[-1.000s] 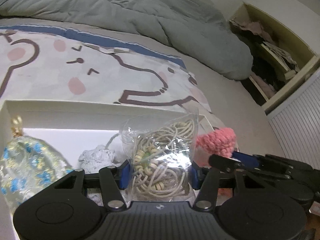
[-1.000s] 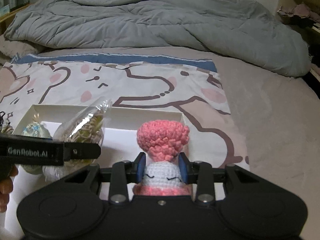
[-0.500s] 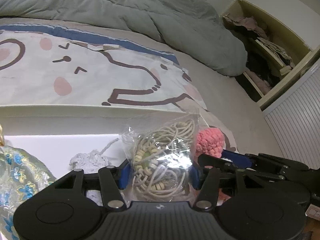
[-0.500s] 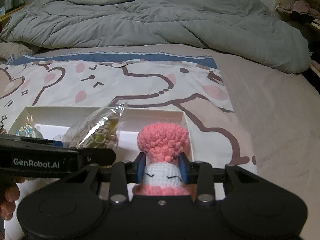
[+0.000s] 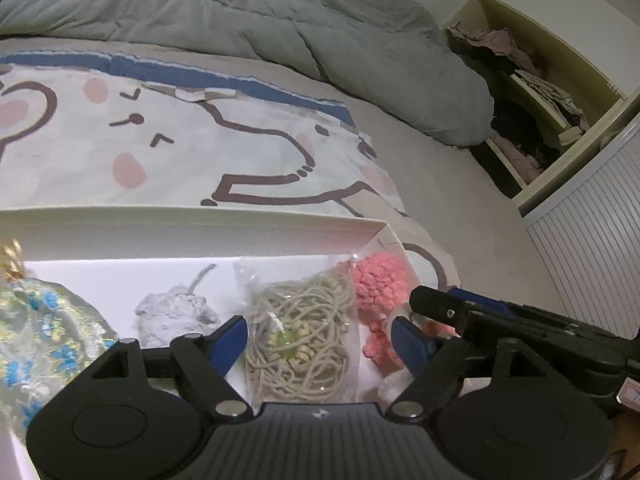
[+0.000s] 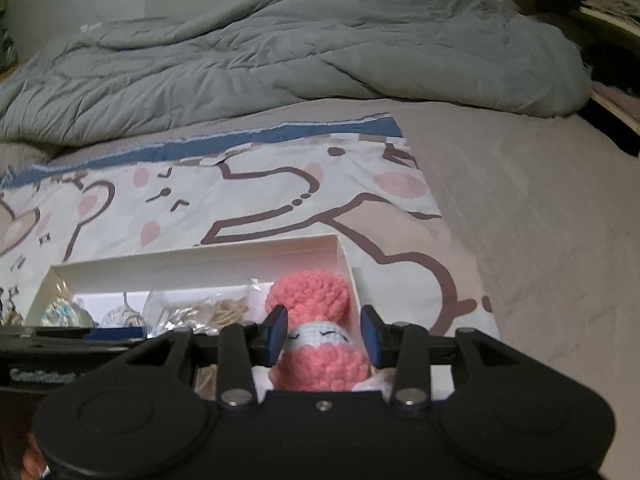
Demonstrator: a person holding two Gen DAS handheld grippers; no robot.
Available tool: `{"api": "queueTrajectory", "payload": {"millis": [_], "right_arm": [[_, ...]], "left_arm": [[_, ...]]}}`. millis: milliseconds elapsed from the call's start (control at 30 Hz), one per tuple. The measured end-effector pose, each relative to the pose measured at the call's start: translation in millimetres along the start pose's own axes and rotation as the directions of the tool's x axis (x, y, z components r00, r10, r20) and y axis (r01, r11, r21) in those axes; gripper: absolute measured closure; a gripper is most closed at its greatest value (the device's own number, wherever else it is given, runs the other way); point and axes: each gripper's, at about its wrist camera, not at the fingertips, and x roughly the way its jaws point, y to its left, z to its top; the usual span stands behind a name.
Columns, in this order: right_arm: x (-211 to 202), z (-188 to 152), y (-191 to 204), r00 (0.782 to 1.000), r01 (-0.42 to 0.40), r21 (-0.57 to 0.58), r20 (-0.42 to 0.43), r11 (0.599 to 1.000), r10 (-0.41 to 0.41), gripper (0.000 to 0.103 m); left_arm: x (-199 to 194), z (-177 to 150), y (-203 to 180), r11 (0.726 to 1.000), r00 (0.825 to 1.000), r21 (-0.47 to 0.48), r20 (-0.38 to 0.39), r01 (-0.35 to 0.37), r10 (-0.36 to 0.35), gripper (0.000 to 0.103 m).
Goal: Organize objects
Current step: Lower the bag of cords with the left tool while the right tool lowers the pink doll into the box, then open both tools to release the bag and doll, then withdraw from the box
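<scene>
A clear bag of beige cords and beads (image 5: 298,344) lies flat in the white box (image 5: 200,224). My left gripper (image 5: 320,340) straddles it, jaws opening, blue pads clear of the plastic. A pink and white crochet doll (image 6: 308,292) rests tilted in the box's right end (image 6: 344,252). Around it is my right gripper (image 6: 323,330); its jaws are opening and a sliver of gap shows at the right pad. In the left wrist view the doll (image 5: 376,284) sits just right of the bag, with the right gripper's black finger (image 5: 440,308) beside it.
A blue-and-gold floral pouch (image 5: 44,332) and a small grey-white bundle (image 5: 172,312) fill the box's left part. The box sits on a cartoon-print sheet (image 5: 160,152) on a bed, with a grey duvet (image 5: 240,12) behind. An open shelf of clothes (image 5: 540,80) stands at the right.
The left jaws spread wide and the bag of cords dropped from upright to flat in the box. The right jaws widened a little, and the doll sank and tilted into the box.
</scene>
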Motion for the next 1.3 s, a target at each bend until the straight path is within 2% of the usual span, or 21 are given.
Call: {"api": "queueTrajectory", "payload": {"millis": [500,567,667,867,900,967,1000,1300], "right_arm": [[-41,-1,9,0.999,0.027,0.043,0.032,0.999,-0.028,0.063],[-36,-3,6,0.999,0.045,0.079,0.014,0.996,-0.046,0.075],[-21,-8,5,0.998,0.053,0.136,-0.025,0.989,-0.050,0.077],[-9,-11,17,0.997,0.079,0.148,-0.003,0.986,-0.079,0.077],[-9,-9,18,0.998,0.057,0.142,-0.010,0.988,-0.056,0.077],[-13,-4,16,0.999,-0.020,0.157,-0.023,0.987,0.024,0.085],[-16,-3,15,0.999,-0.033,0.163,-0.019,0.986,0.037,0.086],[-26,-3,10,1.000,0.017,0.163,0.002,0.987,-0.018,0.084]], "left_arm": [[-61,6,-7,0.999,0.999,0.033,0.037,-0.032,0.031,0.023],[-65,7,-4,0.999,0.998,0.032,0.040,-0.041,0.040,0.023],[-67,7,1,0.998,0.998,0.030,0.038,-0.050,0.048,0.023],[-66,9,7,0.998,0.998,0.033,0.029,-0.054,0.053,0.023],[-65,9,8,0.998,0.998,0.034,0.028,-0.054,0.053,0.023],[-63,9,8,0.998,0.998,0.035,0.024,-0.054,0.053,0.023],[-62,9,8,0.998,0.998,0.035,0.021,-0.054,0.053,0.023],[-65,6,5,0.997,0.998,0.046,0.015,-0.058,0.057,0.023]]}}
